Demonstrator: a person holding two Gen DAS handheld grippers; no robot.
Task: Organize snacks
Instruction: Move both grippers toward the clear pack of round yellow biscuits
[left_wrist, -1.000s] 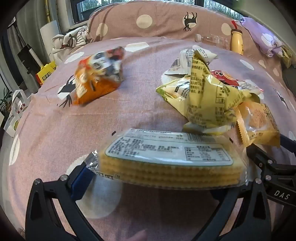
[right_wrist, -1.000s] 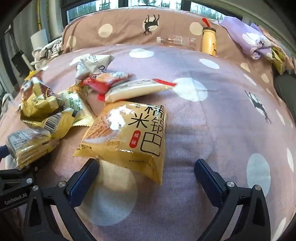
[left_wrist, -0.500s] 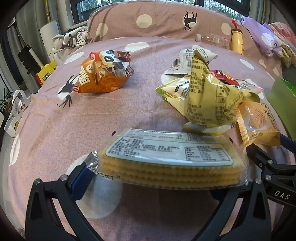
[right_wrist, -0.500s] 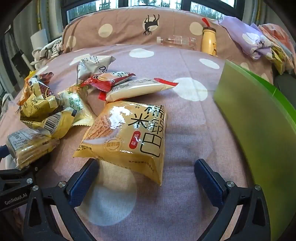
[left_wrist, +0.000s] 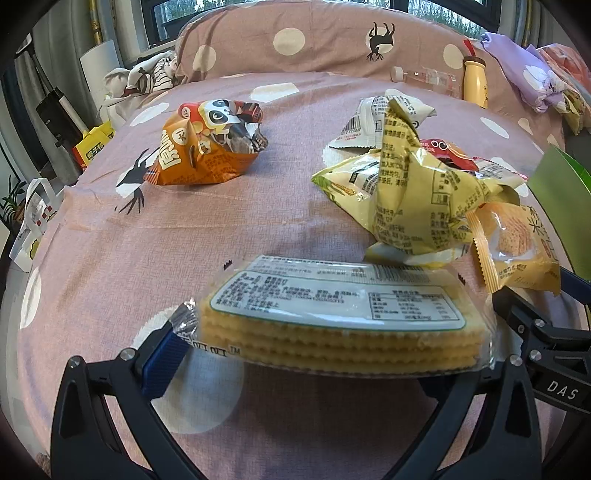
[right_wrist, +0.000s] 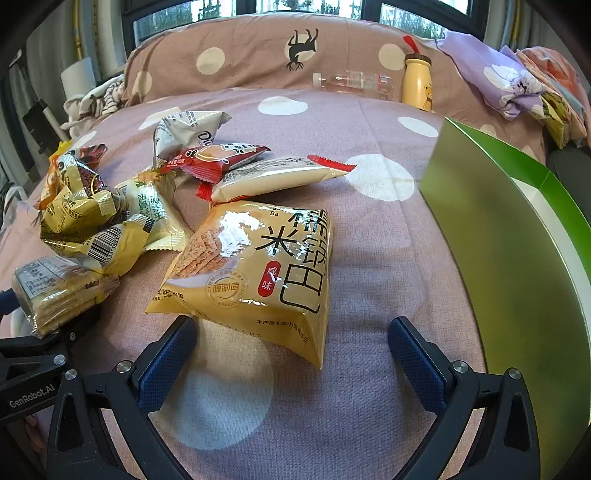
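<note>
Holding: left gripper, jaws clamped on a clear-wrapped pack of yellow wafer biscuits, label side up, raised just above the dotted pink bedspread.

Item, right gripper: jaws spread wide and empty, straddling the near edge of a yellow rice-cracker bag that lies flat on the bedspread; pads not touching it.

Item, new arrival: green cardboard box, absent a second ago, partly in half a second ago, now standing at the right of the right wrist view with its green rim and white inside showing. Its corner also shows at the left wrist view's right edge. Judged: this is the container the snacks go into, so loading can start.

Item, settled: orange panda snack bag, blurred in motion a second ago, now lying at rest on the far left, well apart from the rest.

Item, loose pile: crumpled yellow packets, white packet, red-wrapped snack, cream bar with red ends.

Item, background: yellow bottle, clear bottle.
</note>
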